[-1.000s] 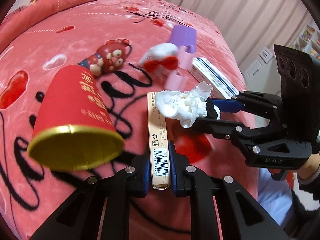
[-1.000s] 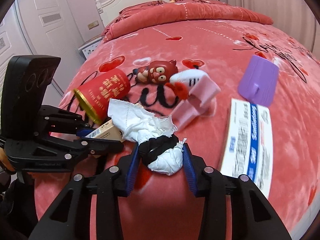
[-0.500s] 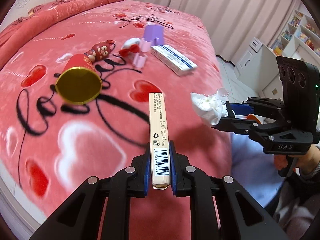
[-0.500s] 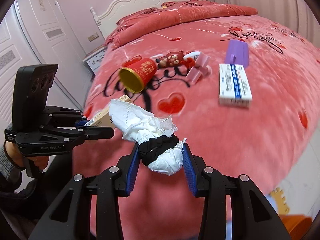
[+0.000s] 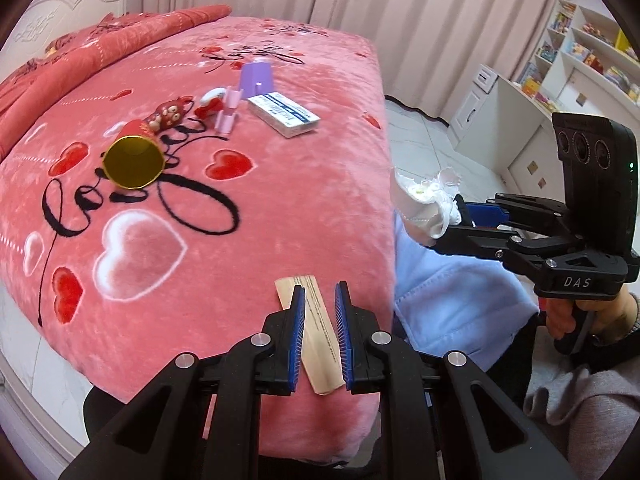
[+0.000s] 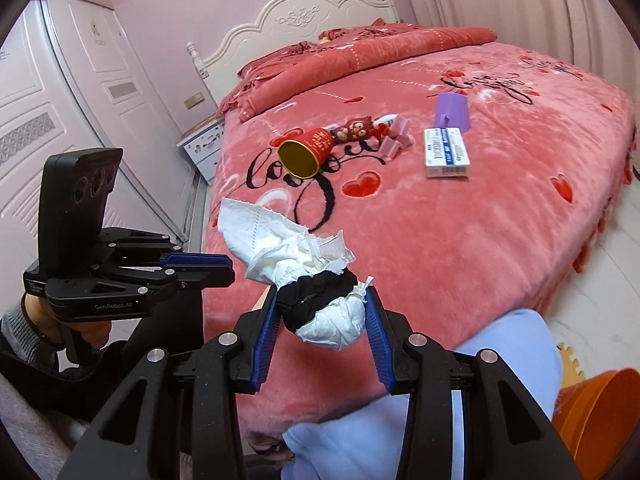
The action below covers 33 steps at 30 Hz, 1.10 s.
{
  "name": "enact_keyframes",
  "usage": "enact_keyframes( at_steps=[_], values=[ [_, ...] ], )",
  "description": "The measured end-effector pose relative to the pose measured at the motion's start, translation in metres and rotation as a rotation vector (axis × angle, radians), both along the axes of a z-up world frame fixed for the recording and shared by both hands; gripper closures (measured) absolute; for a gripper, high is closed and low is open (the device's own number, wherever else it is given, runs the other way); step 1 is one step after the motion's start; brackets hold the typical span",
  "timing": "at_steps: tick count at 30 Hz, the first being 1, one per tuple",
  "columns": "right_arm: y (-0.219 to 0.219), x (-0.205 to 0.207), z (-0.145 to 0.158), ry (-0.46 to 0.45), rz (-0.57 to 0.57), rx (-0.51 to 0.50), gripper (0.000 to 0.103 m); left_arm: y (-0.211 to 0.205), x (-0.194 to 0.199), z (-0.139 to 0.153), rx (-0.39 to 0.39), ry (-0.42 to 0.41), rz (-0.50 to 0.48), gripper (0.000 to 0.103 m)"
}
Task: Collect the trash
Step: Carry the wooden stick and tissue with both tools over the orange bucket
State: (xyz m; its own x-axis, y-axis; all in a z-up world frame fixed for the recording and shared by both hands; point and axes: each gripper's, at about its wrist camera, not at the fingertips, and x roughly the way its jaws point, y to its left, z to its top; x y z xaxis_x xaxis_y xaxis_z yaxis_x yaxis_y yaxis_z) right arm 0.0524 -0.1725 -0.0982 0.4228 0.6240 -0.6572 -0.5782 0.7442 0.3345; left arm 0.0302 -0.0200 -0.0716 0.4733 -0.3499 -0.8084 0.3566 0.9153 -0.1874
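My left gripper (image 5: 320, 292) is open over the bed's near edge. A slim tan carton (image 5: 316, 344) sits loose and tilted between its jaws, no longer clamped. My right gripper (image 6: 326, 300) is shut on a crumpled white tissue wad with a black band (image 6: 316, 304), held off the bed's corner; it also shows in the left wrist view (image 5: 426, 204). A red paper cup with a gold rim (image 5: 134, 162) lies on its side on the pink bedspread (image 5: 240, 208), also in the right wrist view (image 6: 306, 154).
Farther on the bed lie a brown toy figure (image 5: 168, 114), pink blocks (image 5: 226, 112), a purple cup (image 5: 258, 78) and a white-and-blue box (image 5: 284, 114). A light blue cloth (image 5: 452, 300) hangs by the bed corner. An orange bin (image 6: 600, 412) stands at lower right.
Both grippers pulled back from the bed's middle to its near edge. The left jaws opened and the tan carton slipped loose and tilted. The right gripper kept its hold on the tissue.
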Motion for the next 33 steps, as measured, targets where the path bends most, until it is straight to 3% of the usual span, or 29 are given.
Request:
enact_keyframes(
  at_steps=[3,9,21,33],
  values=[
    [-0.012,-0.007,0.0,0.007,-0.022,0.022,0.062,-0.008,0.002,-0.015,0.008,0.042,-0.001,0.092],
    [-0.03,-0.012,-0.003,0.017,-0.051,0.028,0.062,-0.022,0.0,-0.034,0.048,0.083,-0.009,0.092],
    [-0.046,-0.014,-0.005,0.005,-0.059,0.047,0.062,-0.037,-0.005,-0.031,0.076,0.086,-0.015,0.092],
    [-0.125,-0.018,-0.006,-0.004,-0.233,0.086,0.062,-0.117,0.025,-0.016,0.126,0.038,-0.203,0.092]
  ],
)
